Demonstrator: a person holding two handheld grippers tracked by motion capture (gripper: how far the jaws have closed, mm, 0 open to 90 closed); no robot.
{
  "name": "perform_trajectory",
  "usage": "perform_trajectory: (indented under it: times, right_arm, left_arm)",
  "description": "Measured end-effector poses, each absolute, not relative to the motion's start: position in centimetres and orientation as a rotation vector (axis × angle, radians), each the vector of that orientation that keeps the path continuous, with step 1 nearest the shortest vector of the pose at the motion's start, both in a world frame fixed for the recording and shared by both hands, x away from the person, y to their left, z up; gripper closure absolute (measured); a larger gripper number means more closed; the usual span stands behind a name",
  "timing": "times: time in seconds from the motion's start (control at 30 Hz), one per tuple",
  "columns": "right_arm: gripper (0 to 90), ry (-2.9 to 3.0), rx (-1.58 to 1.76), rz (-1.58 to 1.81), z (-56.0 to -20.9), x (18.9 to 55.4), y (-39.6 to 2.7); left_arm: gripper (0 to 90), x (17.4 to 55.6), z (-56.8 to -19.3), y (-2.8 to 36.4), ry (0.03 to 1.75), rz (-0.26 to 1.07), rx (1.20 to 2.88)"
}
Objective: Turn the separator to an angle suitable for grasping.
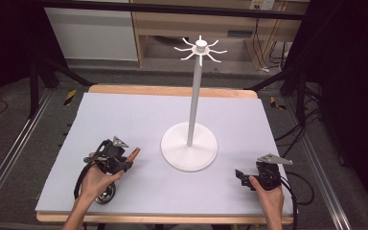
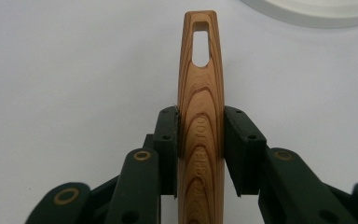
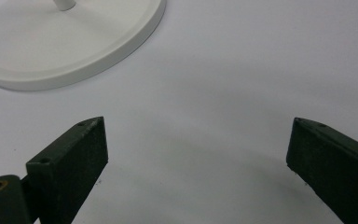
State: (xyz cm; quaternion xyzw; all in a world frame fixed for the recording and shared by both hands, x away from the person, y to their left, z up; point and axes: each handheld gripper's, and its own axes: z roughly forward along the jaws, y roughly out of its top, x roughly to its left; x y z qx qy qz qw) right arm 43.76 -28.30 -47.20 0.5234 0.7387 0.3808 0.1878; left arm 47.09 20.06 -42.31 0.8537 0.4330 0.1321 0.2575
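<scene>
Nearest the person, the left hand-held gripper [image 1: 126, 164] is clamped on a long, flat wooden utensil handle with striped grain and a slotted hanging hole at its tip [image 2: 200, 93]. In the left gripper view its two black pads press on the handle's two narrow edges about midway along the visible length, and the holed end points straight out past the jaws. From above, a short brown stub of that handle [image 1: 134, 154] pokes out up and to the right, aimed roughly toward the white stand. A round metal part [image 1: 106, 195] shows below the hand, close to the pale grey tabletop [image 1: 124, 115] (probably the utensil's working end, though I cannot tell whether it touches).

The right hand-held gripper [image 1: 240, 177] sits at the near right of the tabletop with its jaws spread wide and nothing between them; its own view looks across bare surface [image 3: 223, 74] to the rim of the stand's base [image 3: 98, 60].

Farther on, between the two hands and beyond them, stands the white round-based hanging stand [image 1: 189, 152], its thin post rising to a crown of curved hooks [image 1: 201, 50]. My reading is that the slot must meet one hook, so what counts is this: the hooks sit high above and to the right of the left gripper, while the handle's long axis currently lies low and nearly level, hole leading.
</scene>
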Motion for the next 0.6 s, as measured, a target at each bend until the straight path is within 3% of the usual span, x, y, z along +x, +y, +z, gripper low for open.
perform_trajectory:
  times: [0.6]
  right_arm:
    - [6.0,2.043,1.455,1.095,-47.1,43.7,-28.5]
  left_arm:
    - [67.5,45.0,-38.9,21.6,1.081,0.475,2.09]
